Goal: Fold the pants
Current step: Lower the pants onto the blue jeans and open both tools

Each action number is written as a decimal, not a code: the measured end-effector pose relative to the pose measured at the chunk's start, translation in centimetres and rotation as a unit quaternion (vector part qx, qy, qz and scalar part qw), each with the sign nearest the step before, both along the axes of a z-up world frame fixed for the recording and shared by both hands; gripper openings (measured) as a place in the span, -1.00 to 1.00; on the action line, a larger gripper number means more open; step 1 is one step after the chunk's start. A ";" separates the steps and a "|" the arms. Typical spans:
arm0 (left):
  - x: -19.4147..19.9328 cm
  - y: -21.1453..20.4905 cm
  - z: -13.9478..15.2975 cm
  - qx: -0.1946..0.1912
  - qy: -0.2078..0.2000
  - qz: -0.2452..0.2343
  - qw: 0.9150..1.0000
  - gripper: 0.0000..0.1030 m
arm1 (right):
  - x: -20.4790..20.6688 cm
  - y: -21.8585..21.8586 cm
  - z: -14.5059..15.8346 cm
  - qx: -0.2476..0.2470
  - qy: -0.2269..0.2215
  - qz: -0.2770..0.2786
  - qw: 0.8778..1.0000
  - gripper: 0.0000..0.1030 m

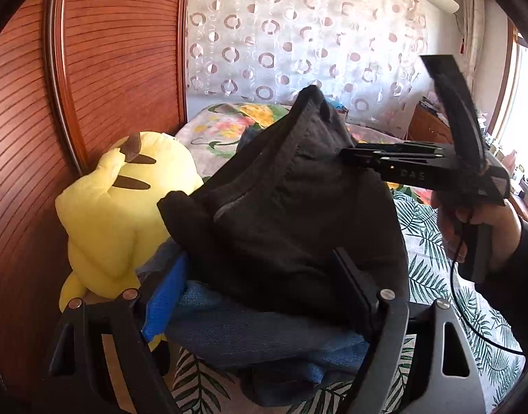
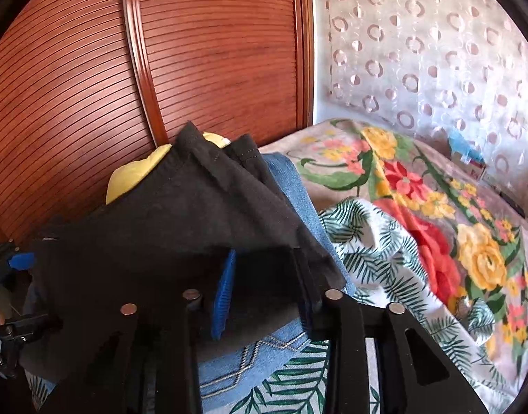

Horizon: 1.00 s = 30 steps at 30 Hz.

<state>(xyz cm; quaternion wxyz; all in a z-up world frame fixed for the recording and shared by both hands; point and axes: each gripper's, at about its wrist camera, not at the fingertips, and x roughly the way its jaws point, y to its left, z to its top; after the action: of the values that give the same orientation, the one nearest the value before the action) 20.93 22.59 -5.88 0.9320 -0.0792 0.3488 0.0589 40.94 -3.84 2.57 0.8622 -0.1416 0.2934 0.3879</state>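
Both tools are on the black pants [image 1: 281, 207], which are bunched and lifted over a stack of blue jeans [image 1: 264, 341] on the bed. From the left wrist camera, the left tool [image 1: 260, 293] straddles the lower folds of the dark fabric, a blue pad on its finger [image 1: 163, 296] at 8 o'clock; whether it is clamped on the cloth I cannot tell. At 3 o'clock the right tool [image 1: 346, 158] pokes in sideways, fingertips pinched on the pants' upper edge, a hand [image 1: 471, 227] on its grip.

From the right wrist camera, the right tool [image 2: 264, 283] is clenched on the black cloth, blue pad [image 2: 224, 293] pressed against it. A yellow plush toy [image 1: 122, 214] sits at 9 o'clock against the slatted wooden wardrobe [image 1: 101, 69]. The palm-leaf sheet [image 2: 367, 241] and floral blanket [image 2: 436, 214] spread toward 3 o'clock.
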 end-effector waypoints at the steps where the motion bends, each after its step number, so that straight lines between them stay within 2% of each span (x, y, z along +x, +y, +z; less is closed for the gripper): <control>1: -0.1 0.0 0.1 0.004 -0.002 0.001 1.000 0.59 | -0.5 0.0 0.3 0.004 -0.001 0.003 1.000 -0.19; 3: -0.4 0.0 0.5 0.009 -0.005 0.003 1.000 0.59 | -1.6 -0.3 0.5 0.010 -0.002 0.006 1.000 -0.17; 5: -0.8 0.1 0.9 0.012 -0.009 0.006 1.000 0.59 | -2.8 -0.9 0.9 0.018 -0.022 -0.003 1.000 -0.16; 8: -1.3 0.3 1.4 0.017 -0.014 0.010 1.000 0.59 | -4.2 -1.5 1.1 0.031 -0.019 -0.001 0.999 -0.13; 9: -1.5 0.4 1.5 0.017 -0.016 0.011 1.000 0.59 | -4.6 -1.7 1.2 0.035 -0.019 -0.003 0.999 -0.05; 11: -1.8 0.5 1.9 0.018 -0.019 0.016 1.000 0.60 | -5.3 -2.0 1.3 0.042 -0.018 -0.005 0.999 0.28; 13: -2.2 0.6 2.2 0.019 -0.022 0.022 0.999 0.68 | -5.9 -2.3 1.3 0.044 -0.022 -0.009 0.999 0.39; 14: -2.4 0.7 2.3 0.018 -0.024 0.022 0.999 0.73 | -6.2 -2.4 1.3 0.044 -0.024 -0.010 0.999 0.41; 16: -2.7 0.9 2.7 0.017 -0.025 0.025 0.999 0.96 | -6.5 -2.4 1.5 0.044 -0.024 -0.013 0.999 0.43; 17: -2.9 0.9 2.9 0.018 -0.025 0.028 0.999 0.99 | -6.6 -2.5 1.5 0.045 -0.024 -0.013 0.999 0.47; 21: -3.5 0.6 3.8 0.043 -0.030 0.042 0.998 0.99 | -7.2 -3.0 1.8 0.048 -0.024 -0.016 0.998 0.57; 30: -4.8 -0.2 4.5 0.042 -0.042 0.039 0.997 0.99 | -9.2 -3.8 2.1 0.056 -0.030 -0.041 0.997 0.59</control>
<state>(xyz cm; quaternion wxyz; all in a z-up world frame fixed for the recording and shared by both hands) 16.14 22.36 -1.37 0.9453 -0.0559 0.3032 0.1062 31.78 -7.66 4.68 0.8922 -0.0927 0.2514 0.3636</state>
